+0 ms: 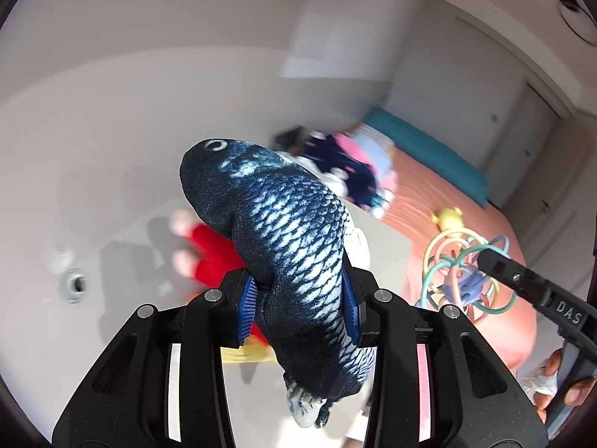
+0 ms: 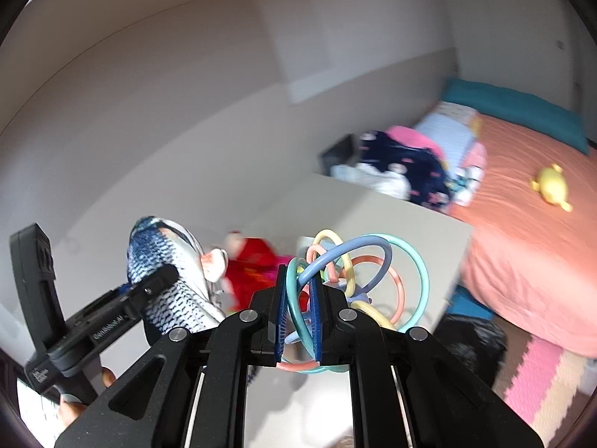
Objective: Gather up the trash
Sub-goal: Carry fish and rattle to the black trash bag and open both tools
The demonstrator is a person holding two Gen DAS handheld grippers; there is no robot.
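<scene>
Both claws loaded, both up in the air.

Left claw [image 1: 298, 306]: clamped on the plush fish [image 1: 294, 250], pads biting its midsection from both sides. Head arcs up and ahead of the claw, tail droops back under it toward the camera. Mid-body grip looks deliberate to me: soft toy, so grabbing the thick part keeps it from slipping out.

Right claw [image 2: 298, 317]: closed tight on the ring rattle [image 2: 350, 280], pinching a teal loop plus maybe one more between the pads. Rest of the loops fan out ahead and to the right of the claw. Thin tubing, hence the near-full closure.

The two claws sit side by side; each shows up at the edge of the other's view, with a hand [image 1: 552, 380] on the right grip.

Below and ahead of the claws: red plush toy [image 2: 253, 268] on the floor, blurred. Further ahead and right: bed [image 2: 522, 261] with a clothes pile [image 2: 403, 171] and a yellow toy [image 2: 552, 186] on the orange cover.

My read: pickup done for these two, carry phase next. No bin or bag visible from either camera, so can't tell where the drop point is.
</scene>
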